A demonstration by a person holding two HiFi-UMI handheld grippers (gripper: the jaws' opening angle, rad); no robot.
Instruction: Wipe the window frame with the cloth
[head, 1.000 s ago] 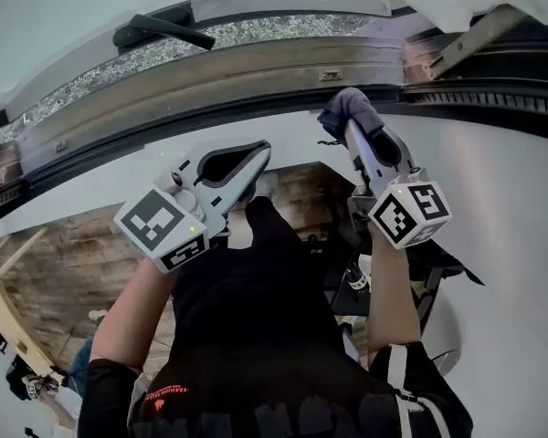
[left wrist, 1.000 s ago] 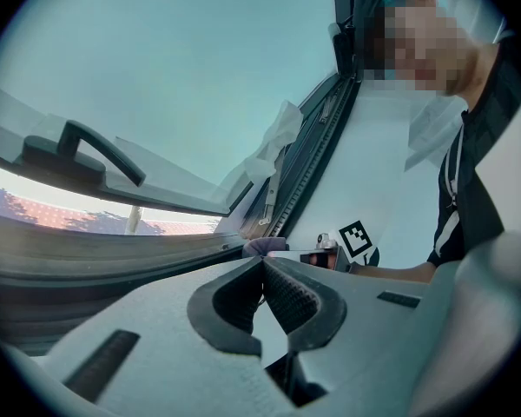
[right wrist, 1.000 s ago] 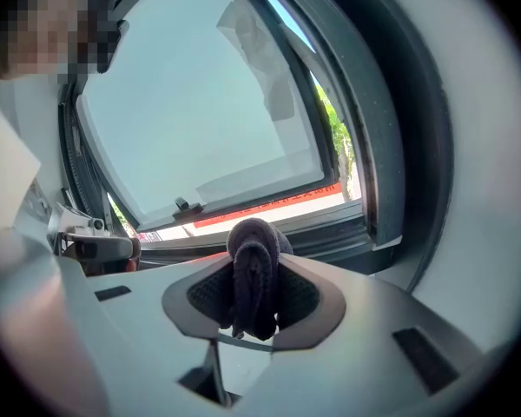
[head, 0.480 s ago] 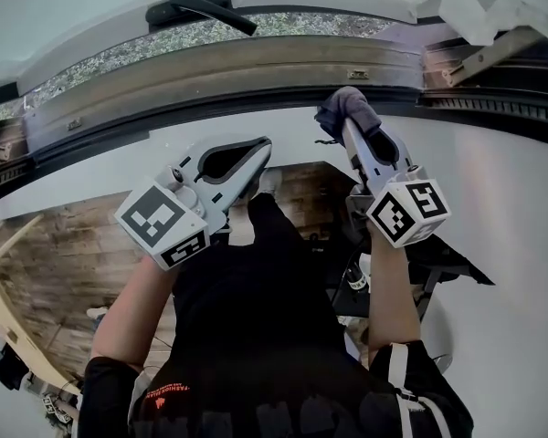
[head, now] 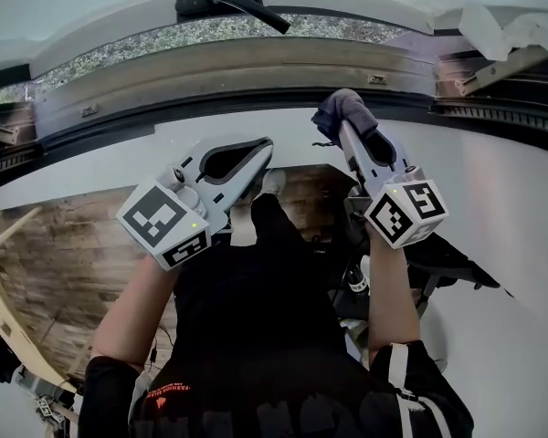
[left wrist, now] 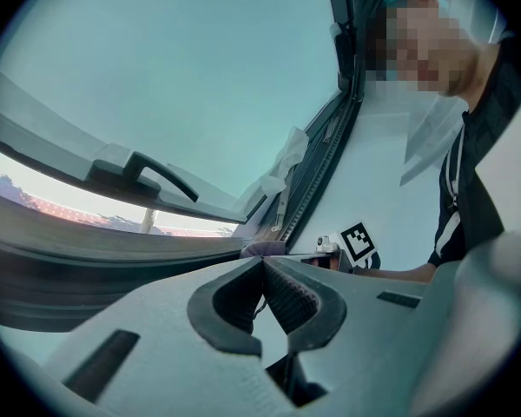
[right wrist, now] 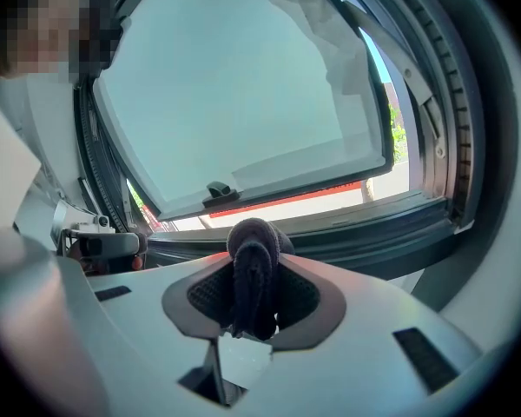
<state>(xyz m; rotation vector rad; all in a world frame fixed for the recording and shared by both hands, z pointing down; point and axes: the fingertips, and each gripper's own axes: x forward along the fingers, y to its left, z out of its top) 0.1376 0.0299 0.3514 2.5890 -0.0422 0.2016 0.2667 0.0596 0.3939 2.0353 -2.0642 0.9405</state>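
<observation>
Because the cloth (right wrist: 253, 254) is bunched into a wad and pinched between the jaws of the right gripper (right wrist: 253, 295), a rounded dark lump stands out past the tips, which looks meant to serve as the wiping pad. In the head view that lump sits against the dark lower edge of the window frame (head: 210, 71), right of its middle; it seems to be touching, though the contact itself is too small to confirm. The right forearm reaches forward from the body, with the gripper pointing up and slightly left at the frame and its marker cube nearest the camera.

The left gripper (head: 256, 153) is held lower, over the white wall below the frame and apart from it. Its jaws are pressed together with nothing between them, so it appears merely parked out of the way. That arm is bent, the gripper angled up to the right. A black window handle (head: 242, 5) sits on the sash above.
</observation>
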